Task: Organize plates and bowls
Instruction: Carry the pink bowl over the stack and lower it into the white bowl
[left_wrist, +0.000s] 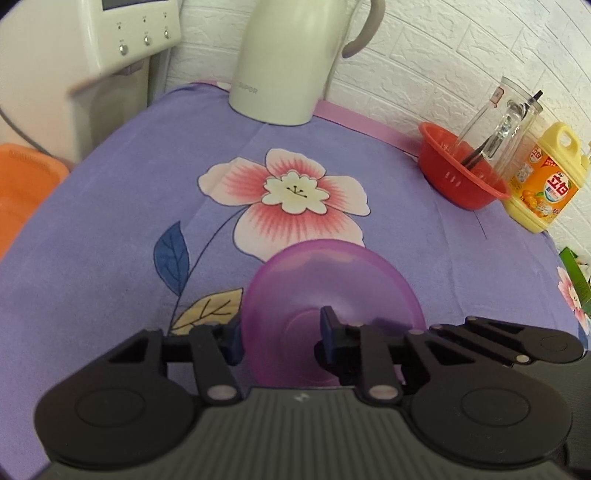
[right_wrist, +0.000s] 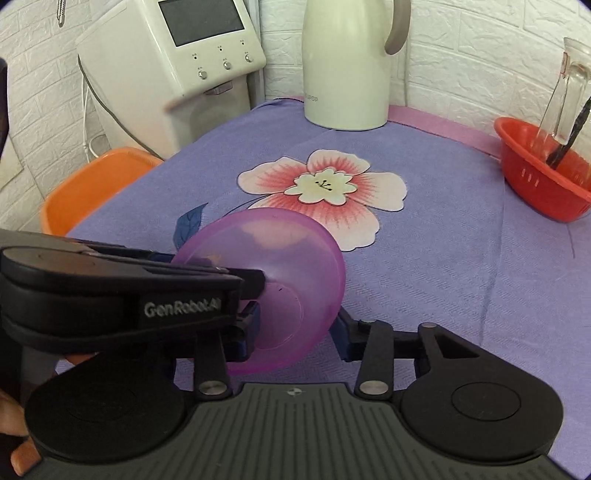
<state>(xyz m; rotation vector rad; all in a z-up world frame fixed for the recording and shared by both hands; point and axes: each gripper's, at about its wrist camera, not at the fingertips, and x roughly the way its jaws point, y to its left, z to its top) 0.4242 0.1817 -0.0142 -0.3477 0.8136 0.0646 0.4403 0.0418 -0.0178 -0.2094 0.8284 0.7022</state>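
Translucent purple bowl (left_wrist: 325, 291). Lilac cloth (left_wrist: 110, 229) over the bench, printed with a big pink-and-white flower (left_wrist: 291, 199), a dark blue leaf, a tan leaf. Cream kettle (left_wrist: 291, 59), red basket (left_wrist: 458, 173), yellow-orange detergent bottle (left_wrist: 543, 181), orange tub (right_wrist: 92, 184).

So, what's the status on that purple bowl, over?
Left gripper shut on purple bowl, tilted. Right gripper astride it, contact unclear. Nothing in the way.

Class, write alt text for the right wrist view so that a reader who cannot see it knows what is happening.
Two hand-held grippers meet at a translucent purple bowl tipped on its side above a purple flowered tablecloth: the left gripper clamps its rim from the left, and the right gripper has jaws either side of it. Behind stand a cream kettle and a red basket.
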